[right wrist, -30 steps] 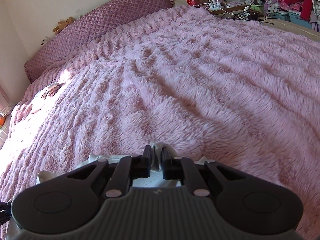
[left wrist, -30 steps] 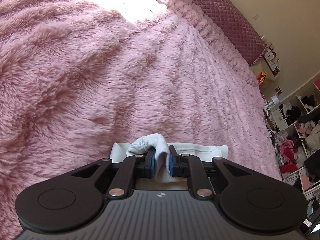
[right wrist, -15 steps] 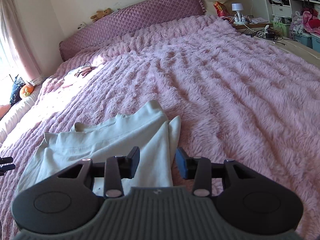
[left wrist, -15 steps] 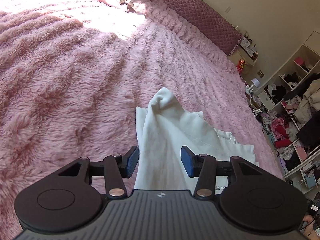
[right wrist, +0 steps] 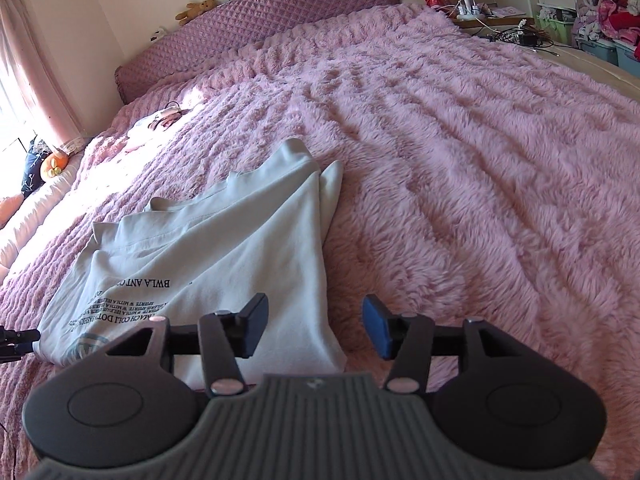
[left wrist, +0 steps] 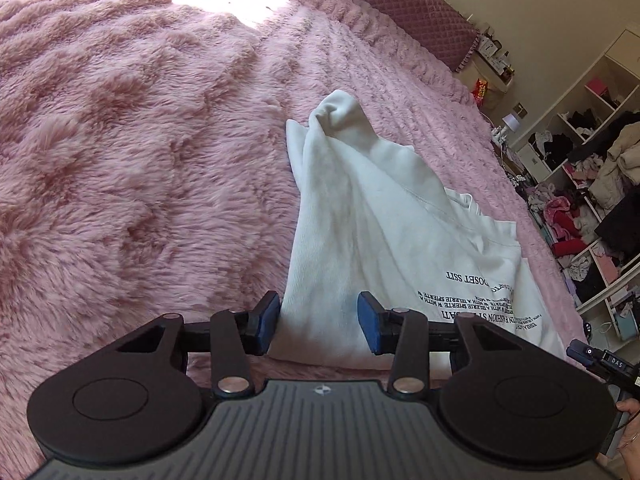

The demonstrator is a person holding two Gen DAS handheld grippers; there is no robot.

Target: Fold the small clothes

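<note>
On the pink furry bed [right wrist: 460, 160], the white T-shirt [right wrist: 224, 256] is lying spread flat, apparently for folding, while the left tool [left wrist: 319, 322] is narrowing and the right tool [right wrist: 315, 326] widening, neither clamping cloth.

A white T-shirt [left wrist: 360, 216] [right wrist: 224, 256] with black printed lettering lies on the fluffy pink bedspread [left wrist: 140, 140], near the bed's front edge. It is partly folded, its sides turned inward, narrowing to a rumpled peak at the far end.
</note>
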